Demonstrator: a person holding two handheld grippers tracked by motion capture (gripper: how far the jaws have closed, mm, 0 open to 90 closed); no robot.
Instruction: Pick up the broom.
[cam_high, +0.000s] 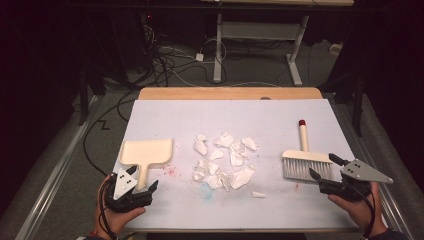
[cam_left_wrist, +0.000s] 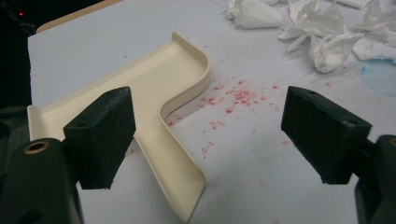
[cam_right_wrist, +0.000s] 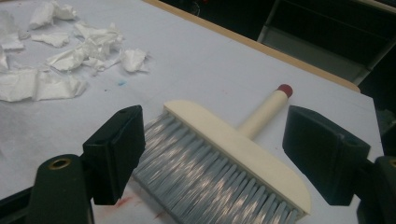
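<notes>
Paper scraps (cam_high: 224, 160) lay scattered mid-table, untouched as far as could be judged; sweeping had not begun. Left of the scraps sat the cream dustpan (cam_high: 146, 155), flat, handle toward the person; right of the scraps lay the brush (cam_high: 306, 162), bristles toward the person, red-tipped handle pointing away. Left gripper (cam_high: 141, 181) hovered at the dustpan handle, fingers (cam_left_wrist: 100, 135) apart, nothing between them. Right gripper (cam_high: 322, 167) stood just beside the bristles, fingers (cam_right_wrist: 116, 151) apart, empty. Both tools remained to be picked up. Table (cam_high: 165, 112) beyond the scraps lay bare, room to sweep; near edge close behind both hands.
</notes>
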